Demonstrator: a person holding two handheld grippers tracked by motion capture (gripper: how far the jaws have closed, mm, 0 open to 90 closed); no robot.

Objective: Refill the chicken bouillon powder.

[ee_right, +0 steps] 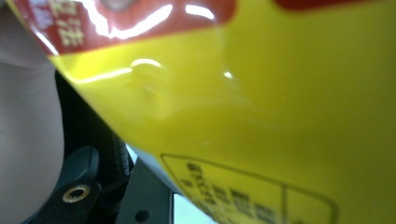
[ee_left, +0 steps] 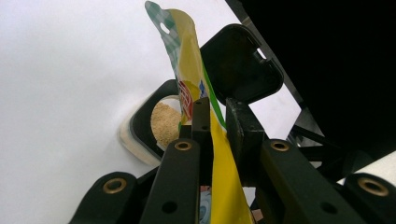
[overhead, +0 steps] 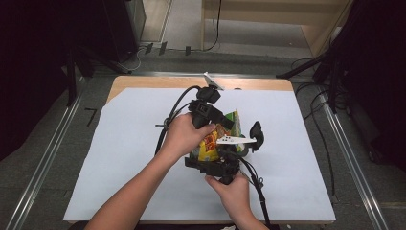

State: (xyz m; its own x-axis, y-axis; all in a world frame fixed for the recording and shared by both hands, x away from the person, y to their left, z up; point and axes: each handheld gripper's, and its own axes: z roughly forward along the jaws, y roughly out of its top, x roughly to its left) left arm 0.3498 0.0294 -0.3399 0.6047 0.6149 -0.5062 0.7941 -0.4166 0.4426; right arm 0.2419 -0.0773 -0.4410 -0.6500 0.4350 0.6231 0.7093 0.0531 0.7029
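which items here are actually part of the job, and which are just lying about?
In the job:
- yellow packet, pinched by the left gripper and backed by the right gripper
- black-lidded container with tan powder, lid open, beyond the packet

Lying about:
- white sheet on the table
- cables at the table's right edge

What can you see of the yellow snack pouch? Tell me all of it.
The yellow snack pouch is glossy printed film, with red panels, a green-and-white checked top corner and a boxed block of black print. It stands roughly upright above the white table sheet, held between both hands. The left gripper pinches its flat upper edge between the two black jaws. The right gripper meets its lower part; whether it clamps cannot be told. Behind it lies an open black-lidded container of tan powder.
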